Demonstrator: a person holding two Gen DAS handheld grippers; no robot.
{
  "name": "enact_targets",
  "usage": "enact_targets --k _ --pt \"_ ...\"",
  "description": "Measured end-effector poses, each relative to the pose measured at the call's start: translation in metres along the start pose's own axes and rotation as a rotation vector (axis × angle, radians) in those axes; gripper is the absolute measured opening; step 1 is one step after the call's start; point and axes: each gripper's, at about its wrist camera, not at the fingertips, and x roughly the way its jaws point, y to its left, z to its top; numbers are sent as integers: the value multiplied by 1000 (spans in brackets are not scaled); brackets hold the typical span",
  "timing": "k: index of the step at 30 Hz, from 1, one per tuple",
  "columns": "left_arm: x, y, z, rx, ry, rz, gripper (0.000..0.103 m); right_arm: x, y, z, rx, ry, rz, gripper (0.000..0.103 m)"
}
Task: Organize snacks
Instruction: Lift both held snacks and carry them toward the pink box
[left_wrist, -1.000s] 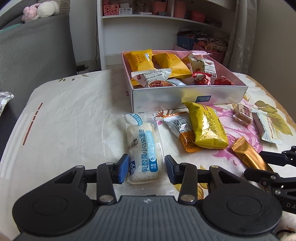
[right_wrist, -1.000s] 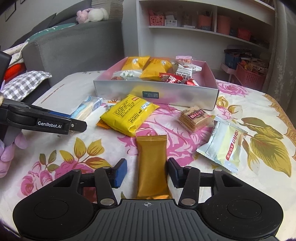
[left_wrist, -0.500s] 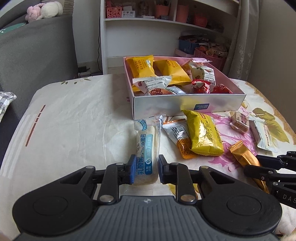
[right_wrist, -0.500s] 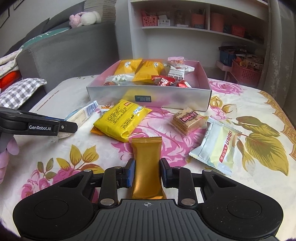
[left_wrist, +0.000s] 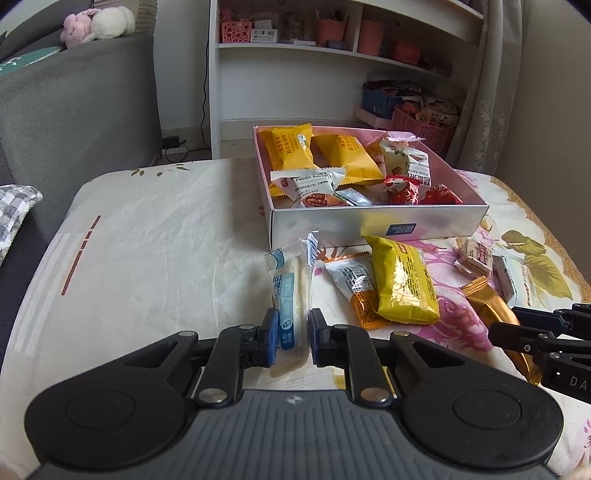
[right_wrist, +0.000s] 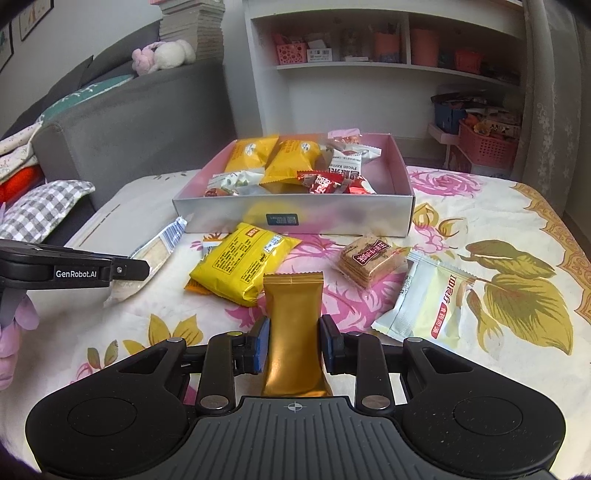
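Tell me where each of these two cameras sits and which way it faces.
Left wrist: on the left gripper, facing the silver snack box; fingers clamp a white-and-blue bread packet.
Right wrist: on the right gripper, facing the same box; fingers clamp a gold foil bar.
Shared: box, yellow packet, each other's gripper.

A lived-in home room. Behind the worktop with its flowered cloth stands a grey sofa bearing a plush toy and cushions. Beside the sofa, white shelves hold small baskets.
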Motion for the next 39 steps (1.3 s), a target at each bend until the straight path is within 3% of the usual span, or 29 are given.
enact_targets --k 24,30,33,36,38,39 --pt "-16 -3 27 -66 -77 -36 13 -9 -11 54 137 -105 24 27" --pt "-13 -5 37 -91 -100 -51 1 0 -19 74 197 -124 25 27" --pt "-4 -5 39 -96 -35 -49 1 9 -25 79 244 -116 24 27" --pt "3 -4 36 -89 24 -60 5 17 -30 79 299 -85 38 27" --pt "8 -5 33 -65 51 -68 21 22 -30 78 311 -61 48 27" --pt "12 -5 30 -55 75 -68 23 24 -29 77 307 -52 47 27"
